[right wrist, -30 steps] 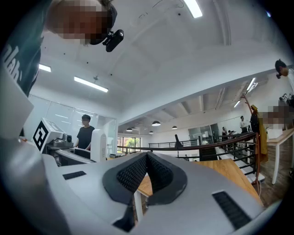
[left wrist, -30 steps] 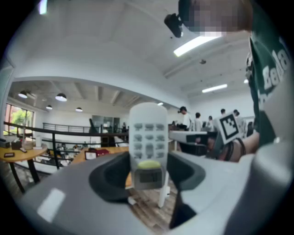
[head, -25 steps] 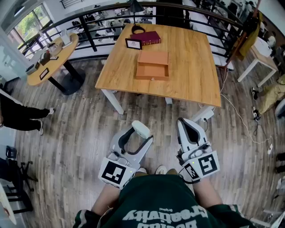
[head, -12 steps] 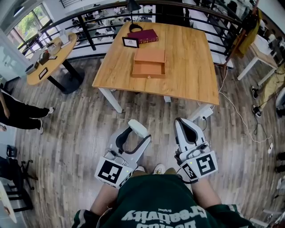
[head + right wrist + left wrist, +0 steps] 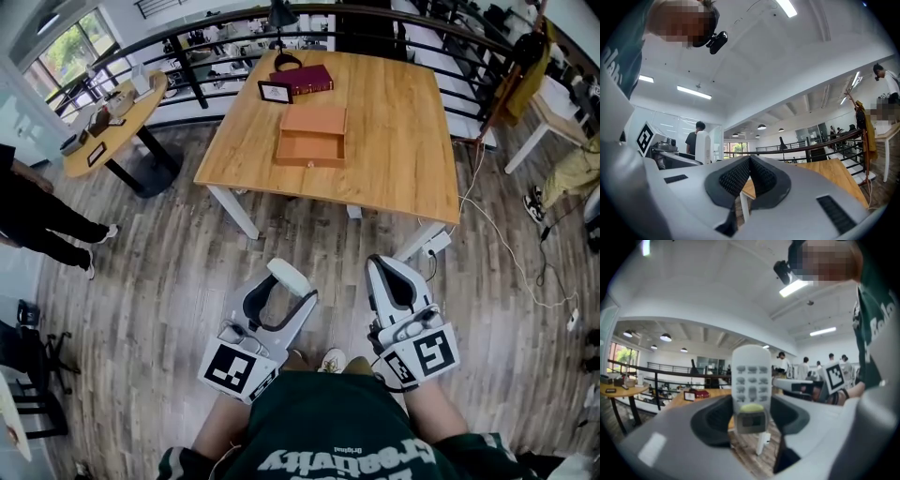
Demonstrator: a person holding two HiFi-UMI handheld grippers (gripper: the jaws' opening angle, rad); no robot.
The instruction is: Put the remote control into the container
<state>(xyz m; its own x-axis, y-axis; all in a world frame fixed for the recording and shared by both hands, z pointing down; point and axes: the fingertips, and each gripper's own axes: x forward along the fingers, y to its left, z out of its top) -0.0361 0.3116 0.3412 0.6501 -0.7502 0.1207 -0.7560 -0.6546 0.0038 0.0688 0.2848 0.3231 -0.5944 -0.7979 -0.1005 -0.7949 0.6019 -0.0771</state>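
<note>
A white remote control stands upright between the jaws of my left gripper, which is shut on it. In the left gripper view the remote control shows its grey buttons, clamped at its lower end by the left gripper. My right gripper is shut with nothing in it; its ribbed pads meet in the right gripper view. Both hang over the wood floor, well short of the table. The container, an open orange-brown box, lies on that table.
A maroon book and a small picture frame sit behind the box. A round table and a person in black are at the left. A power strip and cable lie by the table's leg.
Both grippers have sunk slightly toward the body, the remote control still held. The person in black at the left has come further into view.
</note>
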